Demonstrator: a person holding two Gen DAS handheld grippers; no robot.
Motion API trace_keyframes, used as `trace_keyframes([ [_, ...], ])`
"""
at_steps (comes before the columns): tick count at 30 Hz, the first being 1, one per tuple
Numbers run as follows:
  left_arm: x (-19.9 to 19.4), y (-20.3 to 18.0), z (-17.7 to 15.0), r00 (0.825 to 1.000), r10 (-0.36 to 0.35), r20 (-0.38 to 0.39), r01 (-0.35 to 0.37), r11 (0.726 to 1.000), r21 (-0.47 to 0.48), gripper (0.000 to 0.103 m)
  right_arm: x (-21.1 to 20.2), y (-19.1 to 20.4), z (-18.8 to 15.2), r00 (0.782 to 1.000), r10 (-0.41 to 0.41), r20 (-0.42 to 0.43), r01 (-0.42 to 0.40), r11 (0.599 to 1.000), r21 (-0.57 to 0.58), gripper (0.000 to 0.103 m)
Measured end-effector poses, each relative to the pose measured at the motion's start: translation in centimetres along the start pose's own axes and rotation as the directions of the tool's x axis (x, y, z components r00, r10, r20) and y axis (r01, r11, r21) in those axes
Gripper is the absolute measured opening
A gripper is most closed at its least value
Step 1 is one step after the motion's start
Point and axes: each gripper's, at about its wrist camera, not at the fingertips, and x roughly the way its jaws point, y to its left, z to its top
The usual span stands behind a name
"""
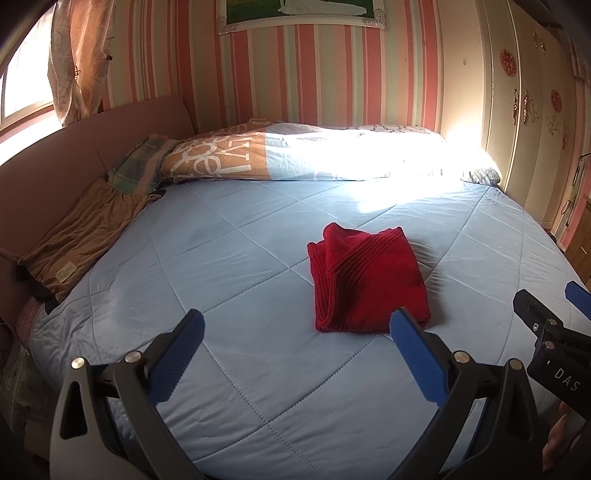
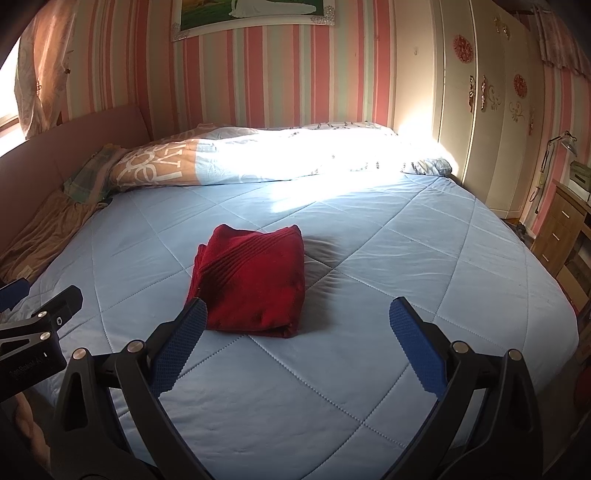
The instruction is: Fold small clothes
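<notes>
The light-blue quilted bed [image 1: 229, 258] carries the red knit garment [image 1: 369, 280], folded into a compact block near its centre. The long axis of the garment runs away from the cameras. It lies ahead of both tools, between their lines of approach. The left gripper [image 1: 299, 332] and right gripper [image 2: 299, 325] each stand wide apart, empty, just short of its near edge.

A wide bed [image 1: 258, 369] with a light blue quilted cover fills the room. Behind it stands a wall with pink and cream stripes [image 1: 295, 74] and a framed picture [image 1: 299, 14]. On the left is a window with a curtain [image 1: 77, 55]; on the right, a cream wardrobe [image 2: 491, 122]. Strong sunlight falls on the rolled duvet [image 1: 332, 155] at the far edge.
</notes>
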Motion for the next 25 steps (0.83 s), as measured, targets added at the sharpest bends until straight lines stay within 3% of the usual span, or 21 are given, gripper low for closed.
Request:
trace_keyframes([
  [25,-0.13,-0.32,0.0,1.0,-0.005,-0.011,0.006,1.0,0.016,0.101,0.07,-0.06,-0.25,1.0,-0.005,0.004,0.005,1.0,0.001,0.099],
])
